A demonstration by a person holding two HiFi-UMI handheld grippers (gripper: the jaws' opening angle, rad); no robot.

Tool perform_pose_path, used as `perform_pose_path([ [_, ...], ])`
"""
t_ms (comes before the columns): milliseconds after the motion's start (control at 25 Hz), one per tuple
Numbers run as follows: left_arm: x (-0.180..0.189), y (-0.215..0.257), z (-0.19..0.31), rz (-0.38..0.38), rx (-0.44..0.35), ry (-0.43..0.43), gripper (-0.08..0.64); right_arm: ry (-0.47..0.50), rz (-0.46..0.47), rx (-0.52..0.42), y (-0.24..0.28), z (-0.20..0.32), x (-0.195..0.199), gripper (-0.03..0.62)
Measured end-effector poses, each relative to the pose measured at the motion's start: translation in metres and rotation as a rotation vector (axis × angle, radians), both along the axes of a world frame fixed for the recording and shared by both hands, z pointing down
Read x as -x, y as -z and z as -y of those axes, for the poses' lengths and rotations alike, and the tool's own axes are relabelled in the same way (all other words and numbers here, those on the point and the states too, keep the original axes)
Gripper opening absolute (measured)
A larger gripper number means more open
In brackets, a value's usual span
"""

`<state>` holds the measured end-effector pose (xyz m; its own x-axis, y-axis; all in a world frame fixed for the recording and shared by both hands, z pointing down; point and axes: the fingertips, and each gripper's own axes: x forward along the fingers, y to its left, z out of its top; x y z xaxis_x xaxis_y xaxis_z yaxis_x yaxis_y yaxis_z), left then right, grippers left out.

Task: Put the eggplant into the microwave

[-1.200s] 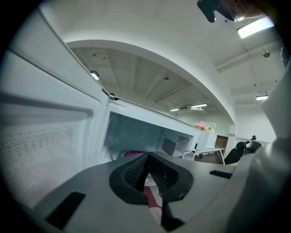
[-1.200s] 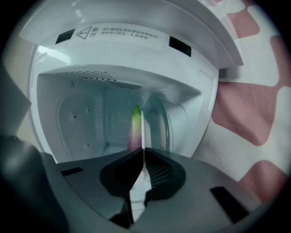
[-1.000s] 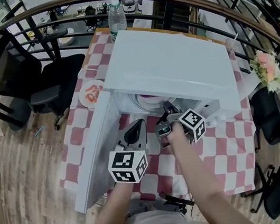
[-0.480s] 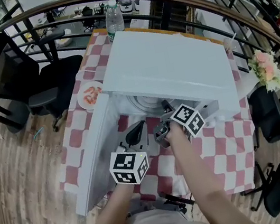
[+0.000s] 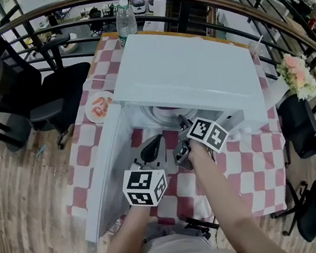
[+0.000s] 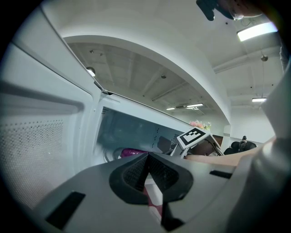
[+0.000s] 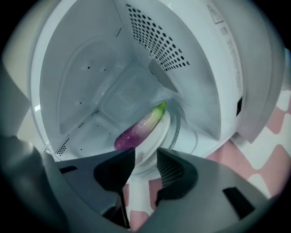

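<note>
The purple eggplant (image 7: 138, 129) with its green stem lies on the round white turntable plate (image 7: 157, 141) inside the white microwave (image 5: 191, 74). The microwave door (image 5: 104, 181) hangs open at the left. My right gripper (image 7: 145, 154) is at the oven's mouth; its jaws have just been opening and hold nothing, with the eggplant lying free beyond them. In the head view the right gripper (image 5: 183, 124) reaches under the microwave's top. My left gripper (image 5: 153, 143) waits beside the door, and its pads (image 6: 136, 166) meet with nothing between them. The left gripper view shows the eggplant (image 6: 132, 152) as a pink patch.
The microwave stands on a red and white checked tablecloth (image 5: 256, 166). A small plate of food (image 5: 101, 107) lies left of the door, and a water bottle (image 5: 124, 18) stands behind. A black office chair (image 5: 29, 85), a curved railing (image 5: 93, 0) and flowers (image 5: 297, 77) surround the table.
The right gripper's marker cube has rolled and shifted slightly toward the microwave. The left gripper has stayed where it was.
</note>
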<state>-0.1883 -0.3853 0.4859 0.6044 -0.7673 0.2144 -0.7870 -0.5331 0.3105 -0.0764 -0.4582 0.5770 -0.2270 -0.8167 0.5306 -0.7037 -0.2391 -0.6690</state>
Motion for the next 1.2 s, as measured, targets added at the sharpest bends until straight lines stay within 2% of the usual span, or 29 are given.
perform_pose_path([
  [160, -0.001, 0.002, -0.002, 0.0, -0.001, -0.003, 0.003, -0.004, -0.003, 0.025, -0.002, -0.008, -0.003, 0.15],
  [320, -0.003, 0.003, -0.005, 0.004, 0.0, -0.003, 0.003, 0.001, -0.044, 0.074, -0.011, -0.02, -0.008, 0.15],
  [480, -0.004, 0.003, -0.01, 0.003, 0.0, 0.003, 0.003, -0.007, -0.006, 0.077, -0.016, -0.031, -0.009, 0.15],
  [720, -0.004, 0.005, -0.019, 0.002, 0.007, 0.028, 0.003, -0.007, 0.086, 0.01, -0.005, -0.044, -0.008, 0.15],
  [920, -0.008, 0.012, -0.027, -0.012, 0.003, 0.057, 0.003, 0.038, 0.169, -0.072, 0.015, -0.053, -0.006, 0.143],
  [1080, -0.01, 0.018, -0.032, -0.018, -0.002, 0.08, 0.003, 0.087, 0.176, -0.095, 0.024, -0.066, -0.005, 0.13],
  [1160, -0.011, 0.021, -0.035, -0.019, -0.008, 0.091, 0.003, 0.12, 0.176, -0.105, 0.029, -0.073, -0.003, 0.05],
  [1200, -0.011, 0.023, -0.037, -0.018, -0.011, 0.094, 0.003, 0.137, 0.183, -0.115, 0.032, -0.077, -0.001, 0.037],
])
